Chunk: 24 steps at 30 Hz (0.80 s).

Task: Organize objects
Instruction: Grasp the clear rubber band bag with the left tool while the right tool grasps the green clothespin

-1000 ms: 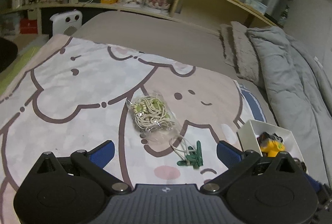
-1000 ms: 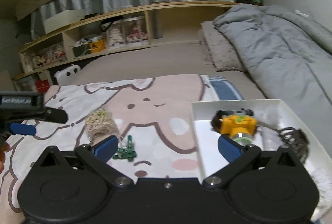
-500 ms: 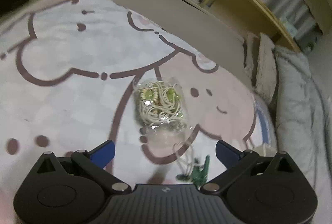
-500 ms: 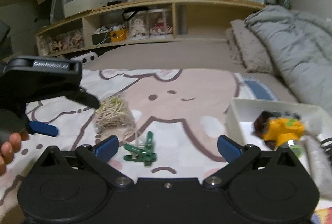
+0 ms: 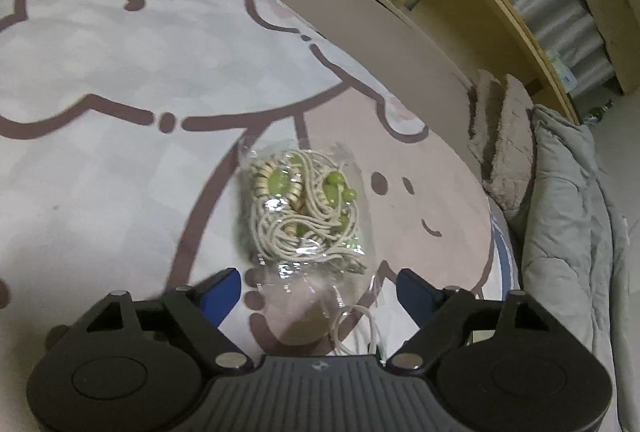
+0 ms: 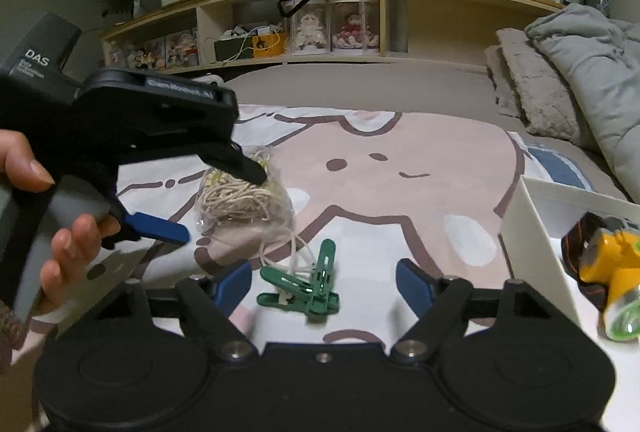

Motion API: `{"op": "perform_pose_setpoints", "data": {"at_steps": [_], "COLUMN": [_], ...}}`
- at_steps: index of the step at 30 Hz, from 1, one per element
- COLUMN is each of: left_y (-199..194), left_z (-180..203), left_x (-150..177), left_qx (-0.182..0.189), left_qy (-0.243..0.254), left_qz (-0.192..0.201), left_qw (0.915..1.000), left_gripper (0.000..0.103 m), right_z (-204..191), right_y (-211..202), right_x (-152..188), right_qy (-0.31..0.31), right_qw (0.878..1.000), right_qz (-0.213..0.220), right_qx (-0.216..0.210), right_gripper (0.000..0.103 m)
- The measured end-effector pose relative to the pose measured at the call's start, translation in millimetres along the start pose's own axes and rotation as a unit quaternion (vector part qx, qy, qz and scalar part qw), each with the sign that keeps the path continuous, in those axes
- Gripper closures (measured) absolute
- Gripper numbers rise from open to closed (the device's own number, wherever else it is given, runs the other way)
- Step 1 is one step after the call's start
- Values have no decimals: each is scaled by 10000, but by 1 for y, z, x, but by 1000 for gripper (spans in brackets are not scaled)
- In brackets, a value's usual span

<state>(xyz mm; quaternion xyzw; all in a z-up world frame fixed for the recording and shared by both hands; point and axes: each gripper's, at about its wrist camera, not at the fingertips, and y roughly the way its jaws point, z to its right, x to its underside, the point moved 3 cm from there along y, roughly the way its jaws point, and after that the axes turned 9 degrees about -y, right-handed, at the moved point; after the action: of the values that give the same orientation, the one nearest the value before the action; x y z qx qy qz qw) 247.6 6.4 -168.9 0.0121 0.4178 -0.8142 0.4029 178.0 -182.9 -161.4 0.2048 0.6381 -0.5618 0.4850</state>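
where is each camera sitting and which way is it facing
Left wrist: on the left hand-held gripper, angled down at the clear bag of cords on the cartoon blanket; only its own open fingers show.
Right wrist: on the right hand-held gripper, facing the green clips, white box and shelf; the person's left hand shows.
Shared: bag, blanket, shelf.

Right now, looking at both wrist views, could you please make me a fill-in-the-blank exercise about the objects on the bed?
1. The clothespins between the right gripper jaws are ____ in colour.
2. The beaded cords lie inside a clear plastic ____.
3. The yellow headlamp sits in a ____ box.
4. The left gripper is ____, bag between its jaws.

Missing words: green; bag; white; open
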Motion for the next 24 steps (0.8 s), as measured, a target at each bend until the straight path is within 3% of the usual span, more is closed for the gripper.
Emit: {"op": "perform_pose_setpoints", "data": {"at_steps": [4,6,7,9,10,13,18,24], "left_y": [6,9,11,12,13,12,7,-10], "left_z": [4,4,2,-1,-4,-10,-12,-21], "left_x": [5,8,9,10,10,8,12,24], "left_qx": [131,143,97,10,-3,90,43,-117], "left_qy": [143,157,148,137,74,-98,-129,-196], "left_qz": [2,-35,-31,-13,-31,-37,-60,-254], "left_qw": [9998,9998,9998,9999,10000,9999,9999,9994], "left_gripper": [38,55,60,83,83,85,89,89], "right_z": [-2,-2,-3,-4,-4,-6,-11,-12], "right_y": [9,12,14,17,17,17,12,-6], "right_x": [3,6,7,9,9,9,8,1], "right_qy": [-58,-118,-133,-144,-155,-187,-328,-232], "right_qw": [9999,9999,9998,9996,9995,9993,9988,9985], "right_qz": [-48,-67,-92,-147,-172,-197,-246,-340], "right_qx": [-96,-82,-107,-199,-215,-269,-263,-367], "right_gripper": [28,30,34,45,53,62,70,72]}}
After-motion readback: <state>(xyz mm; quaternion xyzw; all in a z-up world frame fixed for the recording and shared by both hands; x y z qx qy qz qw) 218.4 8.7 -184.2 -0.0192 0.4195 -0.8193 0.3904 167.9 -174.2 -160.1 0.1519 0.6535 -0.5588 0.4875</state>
